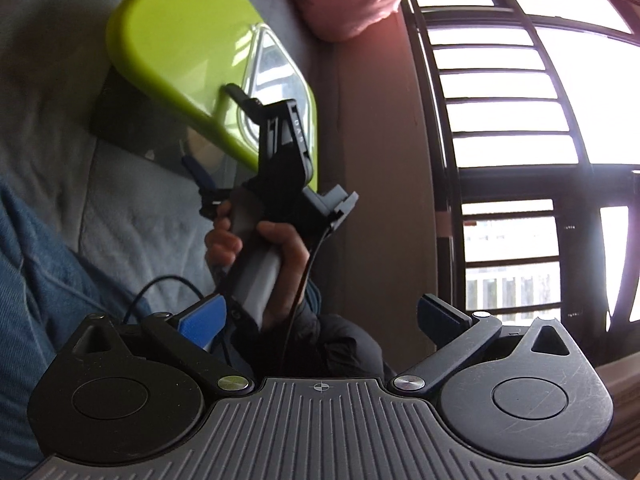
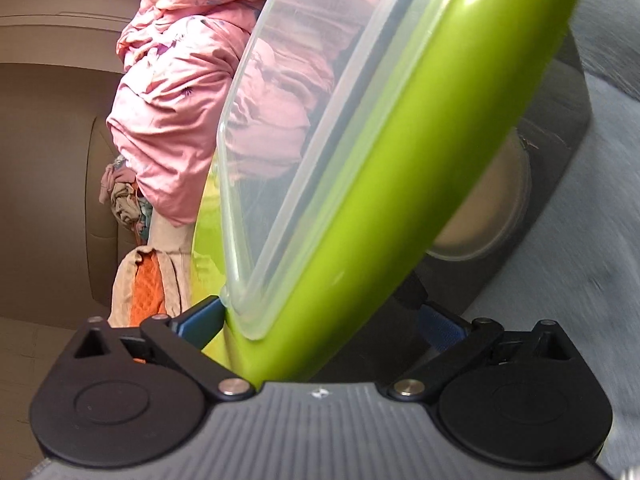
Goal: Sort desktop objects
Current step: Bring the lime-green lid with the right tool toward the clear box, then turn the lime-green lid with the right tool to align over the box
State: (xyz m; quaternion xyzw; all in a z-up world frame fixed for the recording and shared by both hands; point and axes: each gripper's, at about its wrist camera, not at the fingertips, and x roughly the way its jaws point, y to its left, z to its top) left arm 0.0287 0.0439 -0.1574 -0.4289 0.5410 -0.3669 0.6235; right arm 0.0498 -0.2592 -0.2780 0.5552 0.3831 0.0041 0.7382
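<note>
At the far left of the left wrist view, the green tray (image 1: 172, 40) lies on grey bedding; the left gripper (image 1: 320, 320) gapes empty. In the right wrist view, the right gripper (image 2: 320, 324) straddles the tray's edge—jaws wide, not clamped—beside a clear container (image 2: 280, 140). Sorting looks barely begun.

The left gripper (image 1: 320, 316) has a grey ribbed body, black round-ended linkage arms, silver screws and blue pads. The right gripper (image 2: 320, 320) looks alike. Black cables trail past a dark sleeve (image 1: 340, 344) and blue denim (image 1: 36, 280).
</note>
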